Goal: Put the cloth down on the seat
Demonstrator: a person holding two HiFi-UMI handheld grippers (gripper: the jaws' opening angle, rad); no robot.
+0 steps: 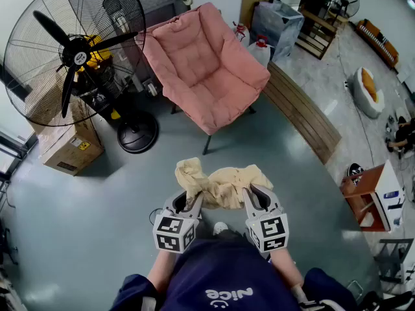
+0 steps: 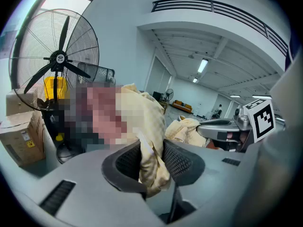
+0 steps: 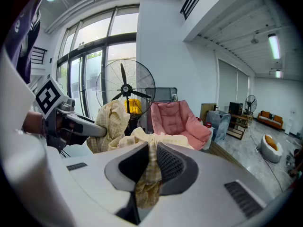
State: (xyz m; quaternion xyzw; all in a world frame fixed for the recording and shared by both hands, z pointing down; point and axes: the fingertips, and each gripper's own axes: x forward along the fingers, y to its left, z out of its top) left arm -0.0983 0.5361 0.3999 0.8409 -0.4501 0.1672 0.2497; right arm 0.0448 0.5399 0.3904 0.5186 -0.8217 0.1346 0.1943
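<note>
A pale yellow cloth hangs bunched in the air between my two grippers, over the grey floor. My left gripper is shut on its left end, and the fabric is pinched between the dark pads. My right gripper is shut on the other end, where cloth droops below the jaws. The pink padded chair stands ahead of the cloth, apart from it, its seat bare. The same chair shows in the right gripper view beyond the cloth.
A large black pedestal fan stands left of the chair, its round base on the floor. A cardboard box sits beside it. A low wooden bench runs along the right. A small wooden table is at the right.
</note>
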